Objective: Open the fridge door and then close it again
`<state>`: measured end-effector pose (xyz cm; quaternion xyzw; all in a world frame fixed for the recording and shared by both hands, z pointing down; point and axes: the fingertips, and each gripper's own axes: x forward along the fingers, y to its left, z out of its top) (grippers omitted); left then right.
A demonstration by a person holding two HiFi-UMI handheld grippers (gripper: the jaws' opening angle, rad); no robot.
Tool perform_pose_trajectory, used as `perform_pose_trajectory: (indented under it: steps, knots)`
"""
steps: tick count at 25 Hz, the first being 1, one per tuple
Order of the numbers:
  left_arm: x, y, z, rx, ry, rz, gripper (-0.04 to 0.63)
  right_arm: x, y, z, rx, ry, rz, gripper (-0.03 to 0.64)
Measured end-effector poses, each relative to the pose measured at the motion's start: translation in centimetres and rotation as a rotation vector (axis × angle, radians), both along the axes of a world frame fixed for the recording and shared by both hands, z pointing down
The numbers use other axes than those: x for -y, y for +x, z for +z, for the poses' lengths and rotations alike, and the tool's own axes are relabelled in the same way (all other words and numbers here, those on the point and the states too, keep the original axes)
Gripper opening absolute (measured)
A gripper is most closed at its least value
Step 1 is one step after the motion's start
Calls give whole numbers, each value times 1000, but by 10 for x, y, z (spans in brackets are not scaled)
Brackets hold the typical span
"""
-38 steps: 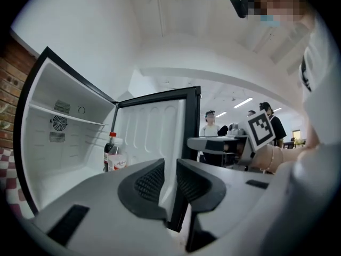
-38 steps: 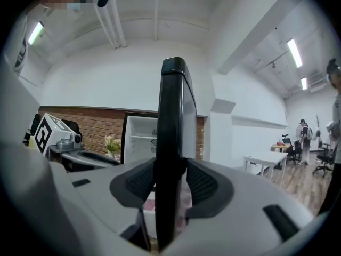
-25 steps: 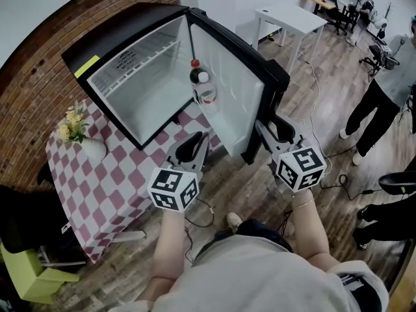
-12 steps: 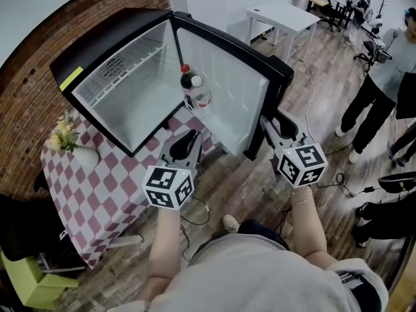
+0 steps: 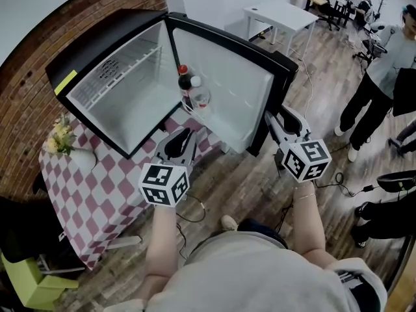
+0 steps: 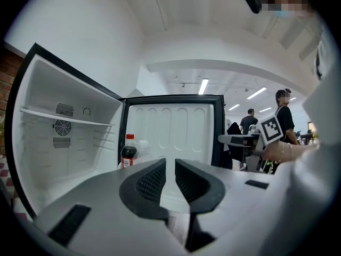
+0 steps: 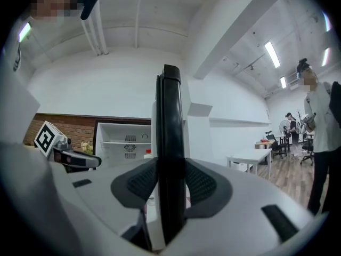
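Note:
A small black fridge (image 5: pixel 65 77) with a white inside stands open on a checked tablecloth. Its door (image 5: pixel 227 83) hangs wide to the right, with a cola bottle (image 5: pixel 184 82) and a clear bottle (image 5: pixel 200 97) in the door shelf. My right gripper (image 5: pixel 273 123) is shut on the door's free edge (image 7: pixel 170 121), which runs upright between the pads (image 7: pixel 200 183). My left gripper (image 5: pixel 181 140) hovers in front of the open cabinet, its jaws a narrow gap apart with nothing between them (image 6: pixel 170 177). The left gripper view faces the door's inner side (image 6: pixel 170 127) and the cola bottle (image 6: pixel 128 152).
A white vase of yellow flowers (image 5: pixel 65 138) stands on the checked tablecloth (image 5: pixel 97 187) left of the fridge. A white table (image 5: pixel 286 15) stands behind, people (image 5: pixel 377 90) at the right, a green stool (image 5: pixel 29 281) at the bottom left. Cables lie on the wooden floor.
The door has swung further open to the right, with my right gripper on its edge moving along. My left gripper has drifted a little to the left.

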<state>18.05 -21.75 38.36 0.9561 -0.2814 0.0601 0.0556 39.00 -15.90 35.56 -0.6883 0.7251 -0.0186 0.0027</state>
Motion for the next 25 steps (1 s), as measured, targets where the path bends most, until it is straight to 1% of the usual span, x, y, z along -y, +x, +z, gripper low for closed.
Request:
perform_pose_trajectory:
  steps: [6, 10, 14, 19, 25]
  knots:
    - [5, 1, 2, -1, -4, -4, 55, 2, 6, 2, 7, 6, 12, 152]
    - [6, 3, 1, -25, -20, -2, 49, 3, 9, 2, 13, 11, 14, 153]
    - [3, 10, 2, -6, -6, 17, 46, 3, 11, 2, 22, 21, 17, 153]
    - [0, 17, 1, -8, -12, 37, 43, 3, 11, 1, 23, 24, 15, 153]
    - [1, 16, 3, -8, -23, 33, 26, 2, 9, 3, 25, 32, 17, 155]
